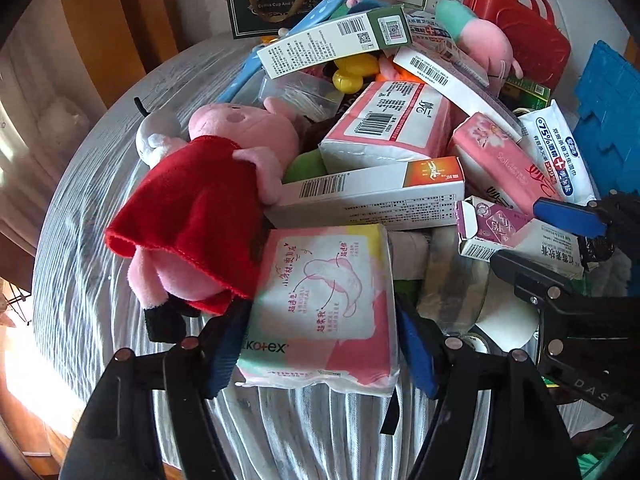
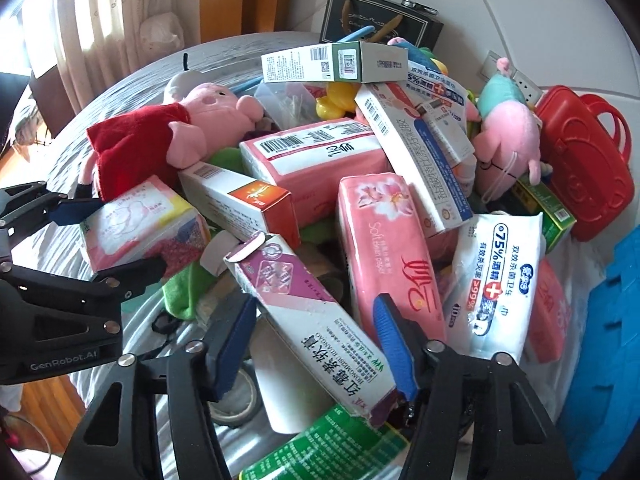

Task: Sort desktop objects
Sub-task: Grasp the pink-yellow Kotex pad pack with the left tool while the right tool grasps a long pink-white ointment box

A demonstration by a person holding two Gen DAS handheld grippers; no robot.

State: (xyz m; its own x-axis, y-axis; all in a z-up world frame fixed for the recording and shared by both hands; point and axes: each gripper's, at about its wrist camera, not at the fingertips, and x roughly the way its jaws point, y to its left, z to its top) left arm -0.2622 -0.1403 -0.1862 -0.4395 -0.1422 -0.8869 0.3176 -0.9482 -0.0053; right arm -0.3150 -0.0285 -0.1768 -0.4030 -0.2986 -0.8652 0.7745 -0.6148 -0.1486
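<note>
Left gripper [image 1: 320, 344] clamps the pink pad pack [image 1: 320, 312]; right gripper [image 2: 316, 344] straddles the purple-and-white box [image 2: 320, 328], grip uncertain; pink tissue pack [image 2: 384, 248] just beyond.

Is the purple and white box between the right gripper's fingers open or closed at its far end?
Open: the purple and white box has its end flap lifted.

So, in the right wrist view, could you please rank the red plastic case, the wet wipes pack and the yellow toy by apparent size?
1. Red plastic case
2. Wet wipes pack, nearly alike and nearer the camera, so unsure
3. Yellow toy, mostly hidden
</note>
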